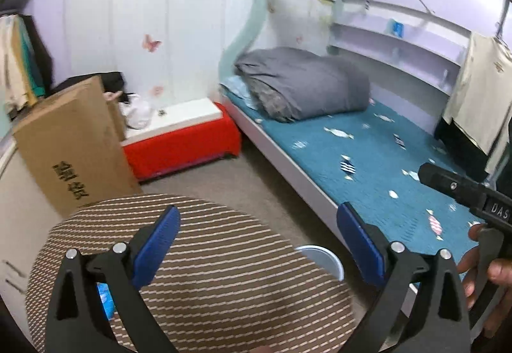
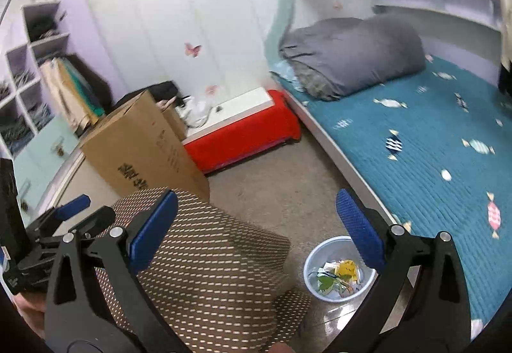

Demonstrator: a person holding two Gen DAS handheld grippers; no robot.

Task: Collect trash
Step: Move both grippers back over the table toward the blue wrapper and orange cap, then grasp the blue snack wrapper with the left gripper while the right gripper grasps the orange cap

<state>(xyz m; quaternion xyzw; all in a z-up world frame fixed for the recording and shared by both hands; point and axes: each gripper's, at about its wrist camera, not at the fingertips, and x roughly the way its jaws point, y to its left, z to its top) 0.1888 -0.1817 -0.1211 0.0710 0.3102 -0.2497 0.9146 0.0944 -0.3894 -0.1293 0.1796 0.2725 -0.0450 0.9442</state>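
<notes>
Trash (image 2: 336,277) fills bin (image 2: 312,260) under spread right gripper (image 2: 256,225); empty.

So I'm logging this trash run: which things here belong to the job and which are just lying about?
Job:
blue bin holding wrappers
left gripper, open
right gripper, open

Lying about:
striped stool
cardboard box
grey quilt
red bench
</notes>
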